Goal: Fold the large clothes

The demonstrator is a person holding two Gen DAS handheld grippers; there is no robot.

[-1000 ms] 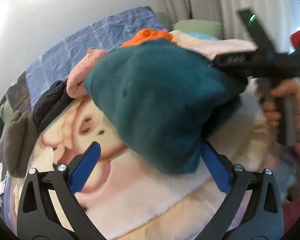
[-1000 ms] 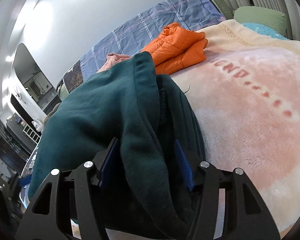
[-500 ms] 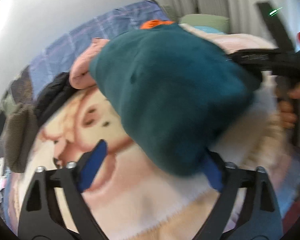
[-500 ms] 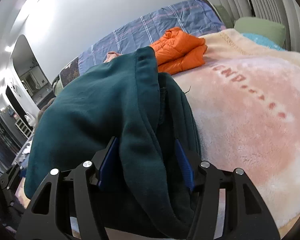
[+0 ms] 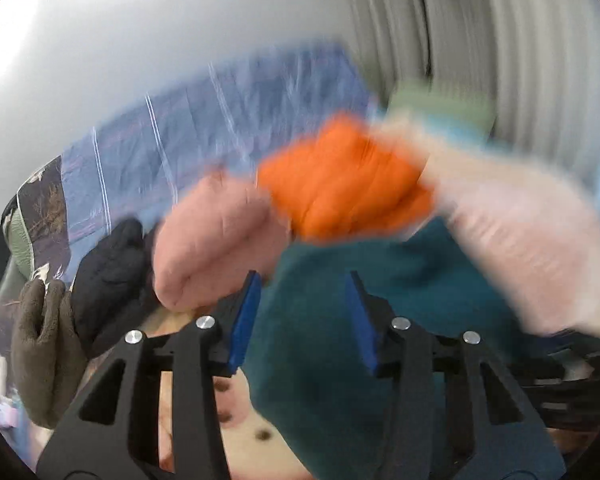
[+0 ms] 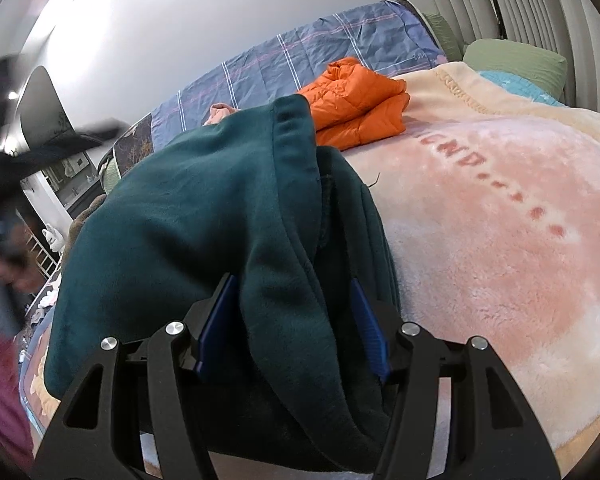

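The right tongs (image 6: 294,320) are clamped on a thick bunched fold of the dark green garment (image 6: 204,216), which drapes over the pink plush blanket (image 6: 500,240) on the bed. The left tongs (image 5: 302,312) are closing, their blue pads either side of the same green cloth (image 5: 320,360) without visibly pressing it; that view is blurred. Beyond lie a pink jacket (image 5: 216,240), an orange puffer jacket (image 6: 356,108), then a blue checked quilt (image 6: 300,60).
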